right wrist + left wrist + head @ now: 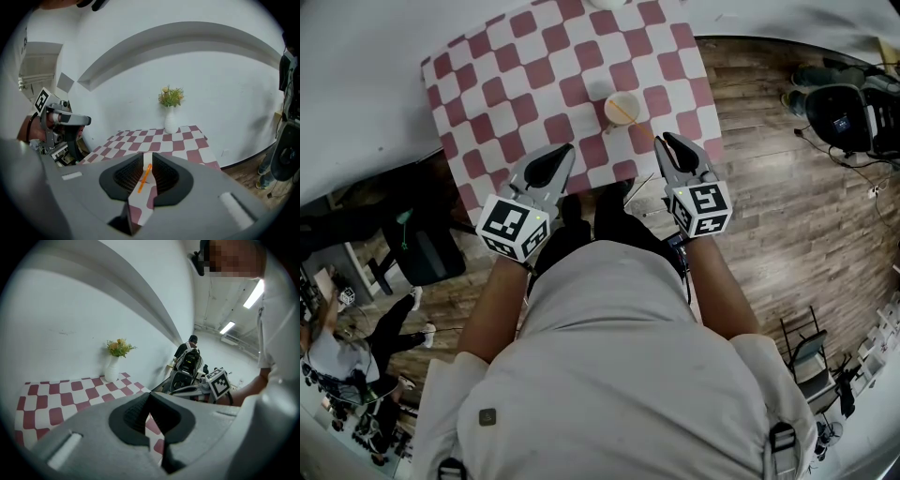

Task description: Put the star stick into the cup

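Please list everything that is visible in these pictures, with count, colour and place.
tablecloth: one, red and white checks, centre of the head view
cup: one, pale, on the tablecloth, right of its middle
star stick: one, orange, leaning in the cup
vase: one, white, with flowers, at the tablecloth's far edge
floor: brown wood, around the tablecloth
chair: one, black, left side
left gripper: grey, jaws together, empty
right gripper: grey, jaws apart, empty, facing the cup

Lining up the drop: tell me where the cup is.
Head view: the cup stands on the checkered cloth, right of centre, just ahead of the right tongs, the orange stick crossing its rim.
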A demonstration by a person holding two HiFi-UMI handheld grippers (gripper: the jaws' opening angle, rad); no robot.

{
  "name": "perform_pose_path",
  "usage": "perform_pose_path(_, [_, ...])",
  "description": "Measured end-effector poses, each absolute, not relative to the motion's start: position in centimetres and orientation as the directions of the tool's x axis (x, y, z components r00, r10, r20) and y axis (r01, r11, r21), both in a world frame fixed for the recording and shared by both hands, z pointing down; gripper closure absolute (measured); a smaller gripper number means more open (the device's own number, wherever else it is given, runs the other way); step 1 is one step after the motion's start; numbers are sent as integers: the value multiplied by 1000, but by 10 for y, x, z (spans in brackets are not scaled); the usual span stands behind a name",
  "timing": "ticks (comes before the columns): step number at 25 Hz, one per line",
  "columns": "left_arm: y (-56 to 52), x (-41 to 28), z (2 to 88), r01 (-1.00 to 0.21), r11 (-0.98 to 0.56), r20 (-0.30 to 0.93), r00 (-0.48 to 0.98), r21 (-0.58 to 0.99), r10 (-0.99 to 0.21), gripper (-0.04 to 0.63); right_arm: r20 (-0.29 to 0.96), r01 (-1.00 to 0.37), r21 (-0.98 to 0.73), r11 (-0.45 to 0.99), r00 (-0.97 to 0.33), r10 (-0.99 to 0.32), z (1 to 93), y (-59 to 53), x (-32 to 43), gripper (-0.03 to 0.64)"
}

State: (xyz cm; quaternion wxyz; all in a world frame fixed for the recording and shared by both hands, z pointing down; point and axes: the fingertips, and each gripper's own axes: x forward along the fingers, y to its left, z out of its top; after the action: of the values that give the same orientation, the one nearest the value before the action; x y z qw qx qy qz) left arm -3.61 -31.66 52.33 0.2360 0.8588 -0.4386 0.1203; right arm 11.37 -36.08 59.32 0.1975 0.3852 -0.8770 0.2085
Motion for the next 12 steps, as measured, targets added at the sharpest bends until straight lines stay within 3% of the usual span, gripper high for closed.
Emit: perform_pose_path(12, [-290,-52,502,-783,-556,377,621,279,-687,592,461,-801,-162,576,-578,-673,554,-332,112,517])
